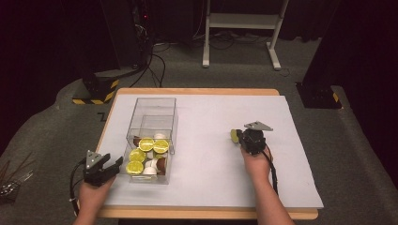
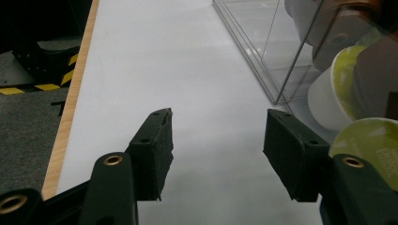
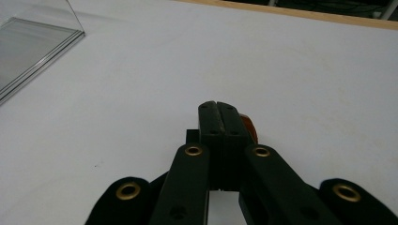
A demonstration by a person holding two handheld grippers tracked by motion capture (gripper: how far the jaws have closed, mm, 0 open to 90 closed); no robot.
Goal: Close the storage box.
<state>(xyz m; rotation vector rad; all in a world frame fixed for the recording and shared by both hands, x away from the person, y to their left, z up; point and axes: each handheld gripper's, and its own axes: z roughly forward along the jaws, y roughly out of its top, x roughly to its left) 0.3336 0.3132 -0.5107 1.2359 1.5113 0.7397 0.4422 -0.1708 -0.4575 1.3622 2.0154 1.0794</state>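
A clear plastic box (image 1: 153, 107) stands on the left half of the white mat and holds several capsules (image 1: 146, 144) with lime foil lids, white and brown cups. My left gripper (image 1: 114, 165) rests just left of the box's near end, open with nothing between its jaws (image 2: 218, 136); the box wall (image 2: 263, 42) and capsules (image 2: 371, 140) are to its right. My right gripper (image 1: 240, 137) is low over the mat's middle right, jaws pressed together (image 3: 217, 105). One capsule (image 1: 233, 136) with a brown body (image 3: 249, 125) lies right at its tips; a pinch is not visible.
The white mat (image 1: 206, 164) covers a wooden table (image 1: 197, 91). Behind the table are a white stand (image 1: 241, 21), floor cables (image 1: 157, 63) and a black-and-yellow striped base (image 1: 96, 91). Bare mat lies between the box and my right gripper.
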